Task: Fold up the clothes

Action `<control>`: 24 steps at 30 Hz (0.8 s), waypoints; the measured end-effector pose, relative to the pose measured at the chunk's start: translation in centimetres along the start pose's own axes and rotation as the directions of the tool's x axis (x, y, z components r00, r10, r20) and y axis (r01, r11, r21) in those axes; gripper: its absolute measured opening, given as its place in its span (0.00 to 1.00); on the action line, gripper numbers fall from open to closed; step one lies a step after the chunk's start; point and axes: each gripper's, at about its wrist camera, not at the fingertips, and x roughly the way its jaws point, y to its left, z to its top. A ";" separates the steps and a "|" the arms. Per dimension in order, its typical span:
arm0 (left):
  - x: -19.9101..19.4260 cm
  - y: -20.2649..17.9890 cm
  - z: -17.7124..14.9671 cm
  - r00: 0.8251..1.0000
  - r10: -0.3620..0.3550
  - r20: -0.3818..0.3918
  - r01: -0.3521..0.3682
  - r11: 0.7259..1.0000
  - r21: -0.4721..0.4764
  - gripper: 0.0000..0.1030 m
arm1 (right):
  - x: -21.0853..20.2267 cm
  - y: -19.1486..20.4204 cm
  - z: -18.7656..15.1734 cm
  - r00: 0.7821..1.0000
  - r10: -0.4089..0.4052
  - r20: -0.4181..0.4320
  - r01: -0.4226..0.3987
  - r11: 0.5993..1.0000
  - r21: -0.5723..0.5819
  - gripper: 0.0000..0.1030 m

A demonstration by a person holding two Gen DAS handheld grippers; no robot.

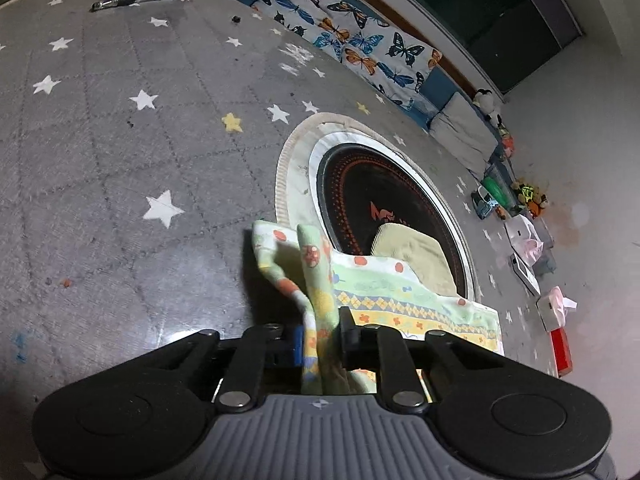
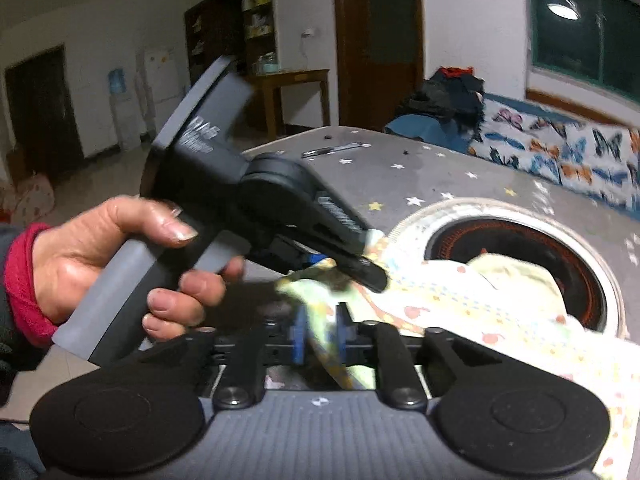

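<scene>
Left tongs point(image 1: 320, 340) and right tongs point(image 2: 320, 332) both nipped shut on cloth point(image 1: 400, 292) edge; person should lift evenly, carry over, keep corners aligned

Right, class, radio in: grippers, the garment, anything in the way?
Left gripper shut on patterned garment. Right gripper shut on it too, beside the left. Garment half over the round burner. Pen far off, clear.

White lettering on the left gripper point(image 2: 340, 276) body — blurred, unreadable.
</scene>
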 end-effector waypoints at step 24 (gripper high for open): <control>0.1 -4.1 -0.3 0.995 0.083 0.055 -0.095 0.963 0.252 0.16 | -0.6 -18.7 -5.1 0.896 -0.434 -0.093 0.436 0.822 0.367 0.13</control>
